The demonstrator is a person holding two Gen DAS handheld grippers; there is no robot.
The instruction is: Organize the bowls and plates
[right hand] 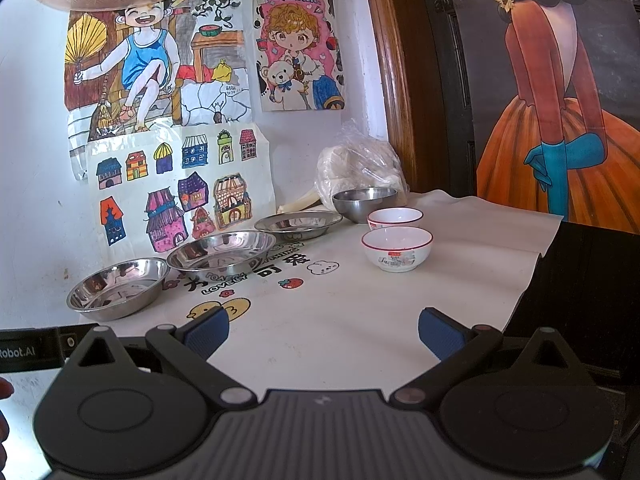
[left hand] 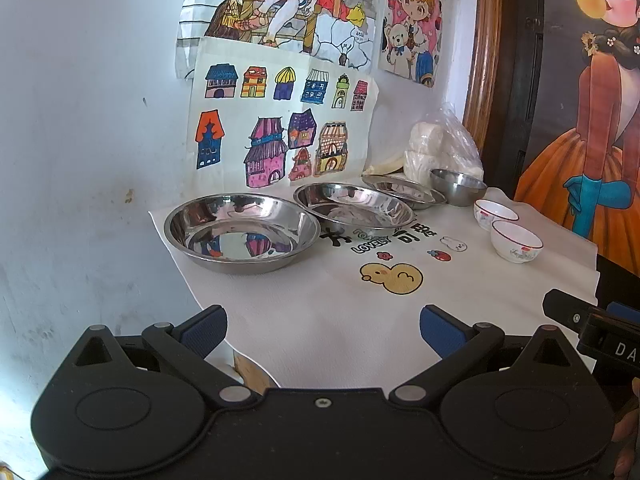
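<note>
Three steel plates lie in a row along the wall: a near one (left hand: 240, 232) (right hand: 118, 288), a middle one (left hand: 354, 205) (right hand: 222, 254) and a far one (left hand: 404, 192) (right hand: 298, 224). A steel bowl (left hand: 458, 186) (right hand: 364, 202) stands behind two white ceramic bowls with red rims, one farther (left hand: 494, 214) (right hand: 394, 218) and one nearer (left hand: 516, 240) (right hand: 398, 248). My left gripper (left hand: 322, 330) is open above the table's near edge, holding nothing. My right gripper (right hand: 324, 334) is open too, short of the ceramic bowls.
A white cloth (left hand: 340, 320) (right hand: 360, 320) printed with cartoons covers the table. A clear plastic bag of white things (left hand: 440, 148) (right hand: 360, 164) sits in the back corner. Drawings hang on the wall (left hand: 80, 120). A dark door (right hand: 460, 80) stands at the right.
</note>
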